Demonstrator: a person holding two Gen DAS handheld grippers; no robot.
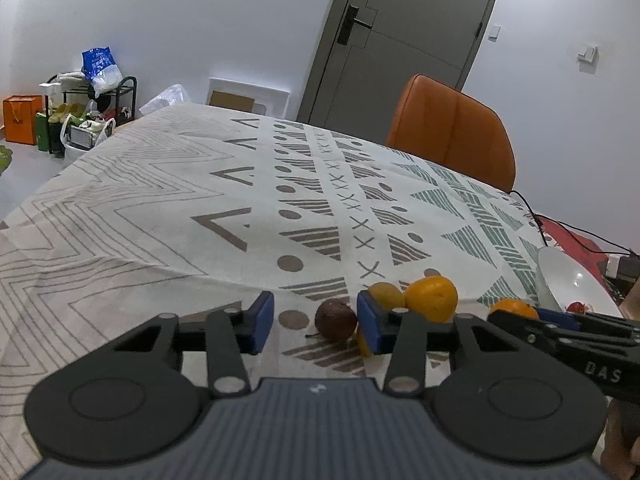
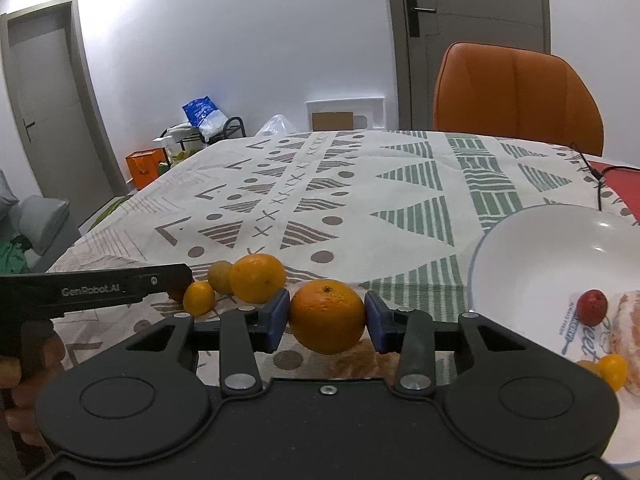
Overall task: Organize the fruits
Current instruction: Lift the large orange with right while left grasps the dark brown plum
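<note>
The right gripper (image 2: pixel 326 316) was clenched on an orange (image 2: pixel 327 316), held just above the table (image 2: pixel 360 184) near its front edge, beside the white bowl (image 2: pixel 532 240) at the right edge. The bowl held a red fruit (image 2: pixel 594 307), a small yellow fruit (image 2: pixel 612 370) and a peeled fruit (image 2: pixel 632 340). The left gripper (image 1: pixel 316 322) was released, its pads either side of a brown fruit (image 1: pixel 335 319). 3 more fruits lay just beside: a second orange (image 2: pixel 257 278), a yellow-green one (image 2: pixel 221 277) and a small yellow one (image 2: pixel 199 298).
</note>
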